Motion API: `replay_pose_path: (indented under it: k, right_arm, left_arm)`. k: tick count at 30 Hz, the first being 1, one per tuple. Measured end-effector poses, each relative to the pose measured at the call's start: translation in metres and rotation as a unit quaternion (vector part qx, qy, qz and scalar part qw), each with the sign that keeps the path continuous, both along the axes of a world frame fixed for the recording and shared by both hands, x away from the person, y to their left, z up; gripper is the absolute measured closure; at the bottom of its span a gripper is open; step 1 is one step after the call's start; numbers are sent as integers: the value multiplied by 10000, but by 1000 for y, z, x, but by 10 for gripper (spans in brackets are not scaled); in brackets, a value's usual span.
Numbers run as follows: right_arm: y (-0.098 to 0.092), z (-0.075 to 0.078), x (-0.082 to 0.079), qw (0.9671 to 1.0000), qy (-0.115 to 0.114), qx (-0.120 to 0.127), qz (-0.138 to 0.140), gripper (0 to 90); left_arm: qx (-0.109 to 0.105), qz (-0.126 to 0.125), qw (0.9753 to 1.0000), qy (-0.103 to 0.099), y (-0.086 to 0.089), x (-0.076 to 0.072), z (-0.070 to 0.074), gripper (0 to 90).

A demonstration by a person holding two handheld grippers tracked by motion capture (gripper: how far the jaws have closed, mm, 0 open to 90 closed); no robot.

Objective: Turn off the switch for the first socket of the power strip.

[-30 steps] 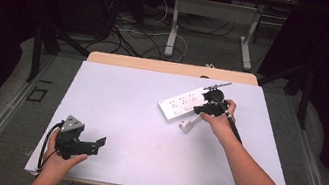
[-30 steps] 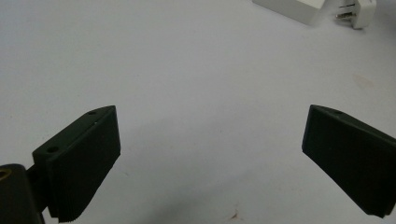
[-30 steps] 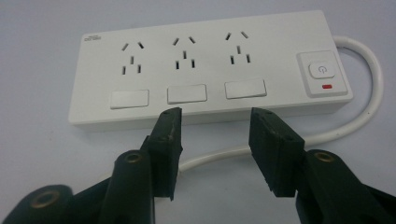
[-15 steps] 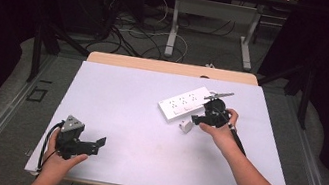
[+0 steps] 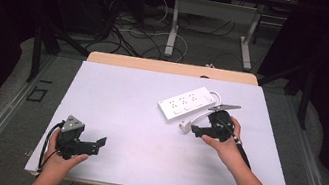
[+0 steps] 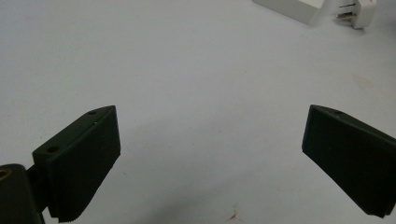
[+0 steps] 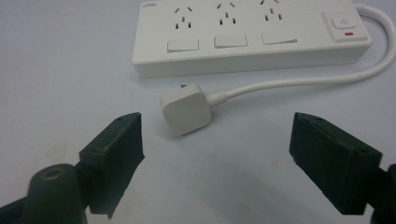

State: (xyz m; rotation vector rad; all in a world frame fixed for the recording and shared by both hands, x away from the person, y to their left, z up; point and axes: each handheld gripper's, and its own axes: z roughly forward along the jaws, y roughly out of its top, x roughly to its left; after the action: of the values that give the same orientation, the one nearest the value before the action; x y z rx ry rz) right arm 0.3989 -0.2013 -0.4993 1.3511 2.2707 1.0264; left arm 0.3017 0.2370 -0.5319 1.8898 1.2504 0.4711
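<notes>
Toward the far right part of the tabletop (image 5: 126, 96), the right gripper (image 7: 217, 135) hovers with jaws wide apart just short of the white plug (image 7: 186, 108); nothing is held yet; plug lies flat on the surface, just beside the near long side of the white power strip (image 7: 247, 32), prongs pointing toward the strip, its cable (image 7: 299, 80) curving off and back into the strip's switch end.

My read: step in hand is grabbing the plug; to do it well:
- centre the jaws on the plug body, not on the cable stub; the body looks squarish, so flat faces give the pads a square bite;
- come in low, pads either side of the body, clear of the prongs;
- plug sits slightly skewed to the jaw line, so rotate the wrist a touch before closing, otherwise it may twist out;
- keep off the strip edge, gap there is tight.

Near the near left corner, the left gripper (image 5: 88, 144) rests low over bare tabletop, jaws apart, empty; it could steady the strip if the cable drags it.
</notes>
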Motion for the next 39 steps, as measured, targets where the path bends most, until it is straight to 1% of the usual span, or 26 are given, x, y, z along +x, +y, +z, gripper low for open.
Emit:
replay_pose_path:
  k: [1,3,5,6,9,12,14,18,20,23,27,28,32,34,35,36,37,39]
  right_arm:
    - [-2,0,-2,10000,-43,26,7,152]
    - [-6,1,-7,10000,-57,49,-58,147]
    - [-10,1,-11,9999,-88,11,-67,135]
    - [-13,0,-13,9999,-117,-7,-78,120]
    - [-21,-2,-20,9999,-105,51,-110,60]
    - [-29,-5,-28,9997,-141,102,-175,16]
    - [-33,-7,-33,9996,-201,13,-209,0]
    - [-43,-9,-43,9991,-275,-133,-305,0]
    - [-48,-10,-48,9988,-307,-146,-356,0]
    - [-58,-12,-54,9984,-329,-107,-439,0]
    - [-71,-14,-60,9979,-329,-9,-566,0]
    - [-74,-15,-62,9977,-323,2,-590,0]
    - [-86,-18,-67,9965,-321,72,-767,0]
    - [-91,-20,-69,9959,-379,68,-813,0]
    - [-93,-20,-71,9957,-346,103,-855,0]
    - [-95,-21,-72,9955,-365,112,-873,0]
    - [-97,-22,-73,9952,-341,131,-910,0]
    - [-101,-24,-76,9944,-405,136,-966,0]
  left_arm:
    - [-21,19,10000,-36,-1,0,-1,42]
    - [-18,20,10000,-37,-1,0,-1,42]
    - [-19,20,10000,-36,-1,0,-1,42]
    - [-18,20,10000,-36,-1,0,-1,42]
    - [-9,27,10000,-33,-1,0,-1,42]
    - [3,25,10000,-21,-1,0,-1,42]
    - [-9,18,10000,-13,-2,0,-1,42]
    - [22,-11,10000,30,-2,0,0,43]
    - [47,-28,10000,39,-2,1,0,43]
    - [64,-36,10000,59,-2,1,0,43]
    - [22,-9,10000,31,-3,0,-1,43]
    - [53,-24,10000,33,-2,0,0,44]
    - [20,4,10000,33,-2,0,-1,43]
    - [22,6,10000,36,-2,0,-1,43]
    - [21,6,10000,38,-2,0,-1,43]
    - [17,9,10000,40,-2,0,-1,43]
    - [32,-15,10000,72,-2,0,0,43]
    - [30,-15,10000,74,-2,0,0,43]
